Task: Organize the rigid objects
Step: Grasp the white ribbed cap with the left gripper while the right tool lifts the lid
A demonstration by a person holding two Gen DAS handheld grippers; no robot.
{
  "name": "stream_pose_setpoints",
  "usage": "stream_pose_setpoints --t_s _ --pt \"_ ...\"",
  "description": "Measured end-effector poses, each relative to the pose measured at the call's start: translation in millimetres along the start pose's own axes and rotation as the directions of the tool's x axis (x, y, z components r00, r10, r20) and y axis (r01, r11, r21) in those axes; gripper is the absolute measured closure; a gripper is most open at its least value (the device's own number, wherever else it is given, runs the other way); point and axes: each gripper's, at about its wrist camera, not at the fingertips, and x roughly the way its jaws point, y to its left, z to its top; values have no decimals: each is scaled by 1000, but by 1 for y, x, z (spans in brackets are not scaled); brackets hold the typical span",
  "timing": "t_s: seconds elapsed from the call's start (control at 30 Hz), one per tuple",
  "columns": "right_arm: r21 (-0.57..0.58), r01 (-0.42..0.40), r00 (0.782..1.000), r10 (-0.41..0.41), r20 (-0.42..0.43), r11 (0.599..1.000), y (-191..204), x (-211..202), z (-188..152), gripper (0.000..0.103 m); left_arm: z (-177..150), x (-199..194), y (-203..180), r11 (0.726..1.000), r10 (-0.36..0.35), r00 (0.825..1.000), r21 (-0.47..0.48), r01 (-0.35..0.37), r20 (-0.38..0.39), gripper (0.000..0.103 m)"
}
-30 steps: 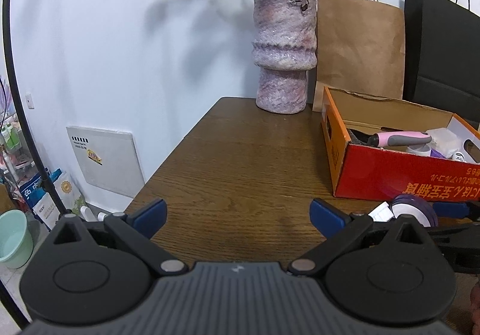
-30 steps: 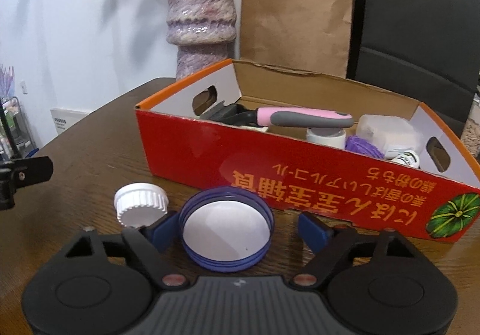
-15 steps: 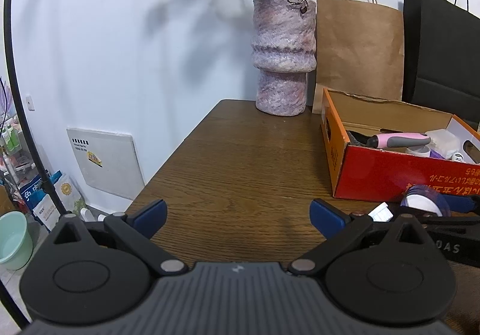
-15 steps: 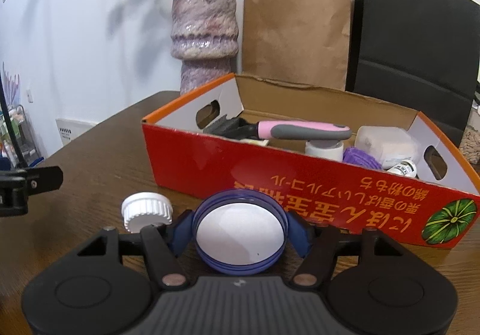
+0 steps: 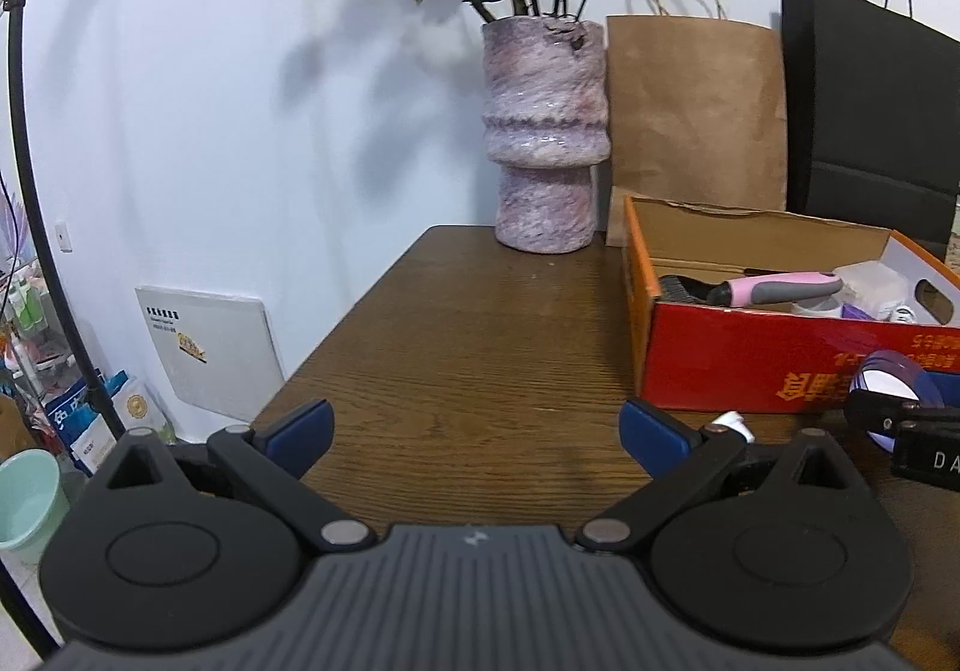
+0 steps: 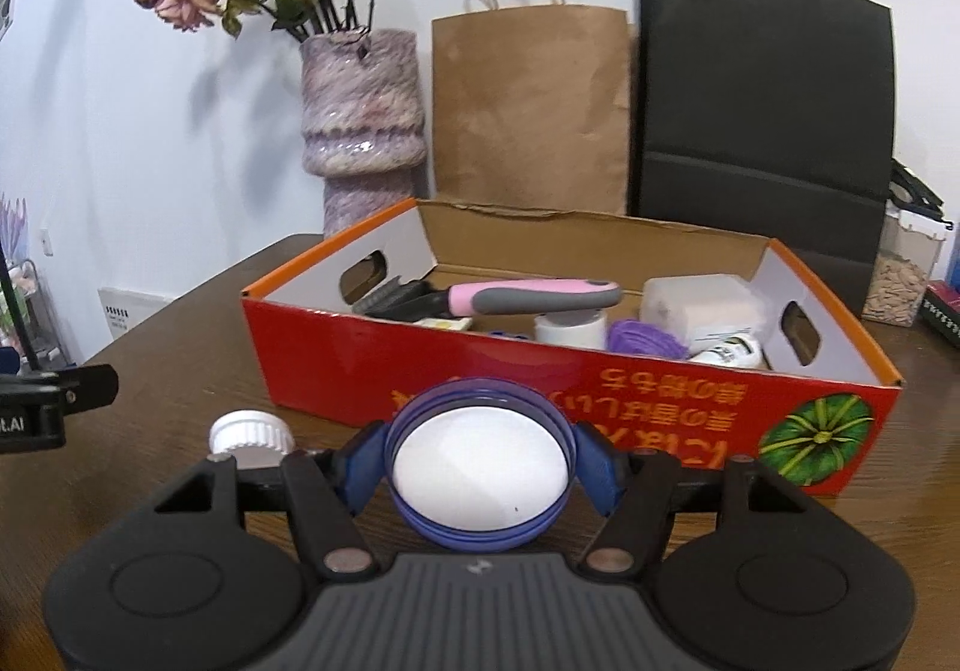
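My right gripper (image 6: 479, 470) is shut on a round blue lid with a white centre (image 6: 479, 474) and holds it above the table, in front of the red cardboard box (image 6: 540, 371). The lid also shows in the left wrist view (image 5: 888, 378). The box (image 5: 780, 365) holds a pink-handled brush (image 6: 534, 296), a tape roll (image 6: 570, 327), a purple item (image 6: 645, 340) and a white block (image 6: 702, 302). A white ribbed cap (image 6: 251, 436) lies on the table left of my right gripper. My left gripper (image 5: 474, 431) is open and empty over the wooden table (image 5: 480, 347).
A pink-grey vase with dried roses (image 5: 545, 137) stands at the back of the table. A brown paper bag (image 5: 696, 113) and a black paper bag (image 5: 882, 119) lean against the wall behind the box. The table's left edge drops off to the floor.
My right gripper closed on the blue lid and lifted it off the table, toward the box. The white cap stayed on the table. My left gripper stayed open, barely moving.
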Motion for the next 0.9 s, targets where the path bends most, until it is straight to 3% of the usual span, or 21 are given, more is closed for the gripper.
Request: stream_pose_setpoints --t_s 0.73,0.9 --pt "31 31 998 -32 51 999 -73 -31 -11 38 -4 10 -68 999 -50 997 13 51 -65 0" --pt "31 43 997 -44 58 999 -84 -33 -11 38 -4 23 -84 999 -20 995 32 23 -95 0"
